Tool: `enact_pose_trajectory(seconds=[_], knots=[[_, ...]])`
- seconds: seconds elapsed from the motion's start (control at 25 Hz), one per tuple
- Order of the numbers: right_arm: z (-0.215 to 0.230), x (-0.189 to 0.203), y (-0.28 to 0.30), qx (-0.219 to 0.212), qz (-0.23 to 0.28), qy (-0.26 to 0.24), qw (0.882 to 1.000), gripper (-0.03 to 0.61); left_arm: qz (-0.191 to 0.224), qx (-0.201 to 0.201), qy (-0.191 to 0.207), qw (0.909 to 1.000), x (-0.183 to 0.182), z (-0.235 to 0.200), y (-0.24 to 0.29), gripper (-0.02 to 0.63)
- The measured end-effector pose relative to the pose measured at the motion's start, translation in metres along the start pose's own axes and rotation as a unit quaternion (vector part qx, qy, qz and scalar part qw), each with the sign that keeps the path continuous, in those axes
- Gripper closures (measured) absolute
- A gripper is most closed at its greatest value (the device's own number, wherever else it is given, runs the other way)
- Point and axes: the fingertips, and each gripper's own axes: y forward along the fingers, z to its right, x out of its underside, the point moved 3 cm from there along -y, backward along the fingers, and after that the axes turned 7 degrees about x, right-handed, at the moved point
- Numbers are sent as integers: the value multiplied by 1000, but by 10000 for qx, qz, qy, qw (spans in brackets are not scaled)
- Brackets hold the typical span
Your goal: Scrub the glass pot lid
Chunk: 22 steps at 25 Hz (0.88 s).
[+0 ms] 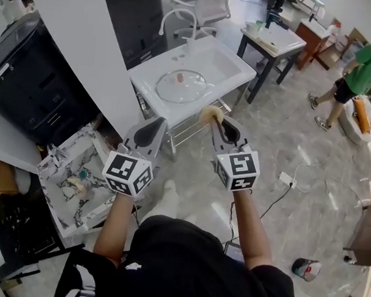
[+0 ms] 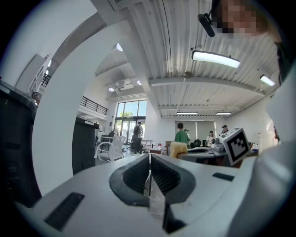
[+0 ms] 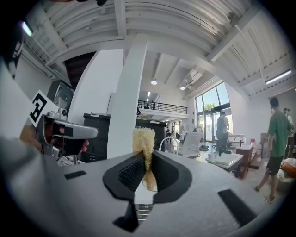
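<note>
We face the white sink [image 1: 239, 68]. The glass pot lid [image 1: 181, 87] lies flat on it, knob up, so clear that only its rim and pale knob read well. Our left gripper [image 1: 152, 131] has its jaws pressed together on nothing. Our right gripper [image 1: 219, 123] pinches a yellow sponge [image 1: 211, 114], whose lower part is buried between the pads.

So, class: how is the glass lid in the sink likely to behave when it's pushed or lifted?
The lid looks like rigid glass, so it is probably stiff, fairly heavy and breakable. Lying on the smooth white sink, it may slide rather than tip. Its small knob seems to be the only easy hold.
</note>
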Motion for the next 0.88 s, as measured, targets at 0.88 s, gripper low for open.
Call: enact_pose_trajectory(seconds=[0.88], knots=[[48,-9,187,-88,-56,-8,9999,558,-145,-86,-24,9999,7,-148,129,603]])
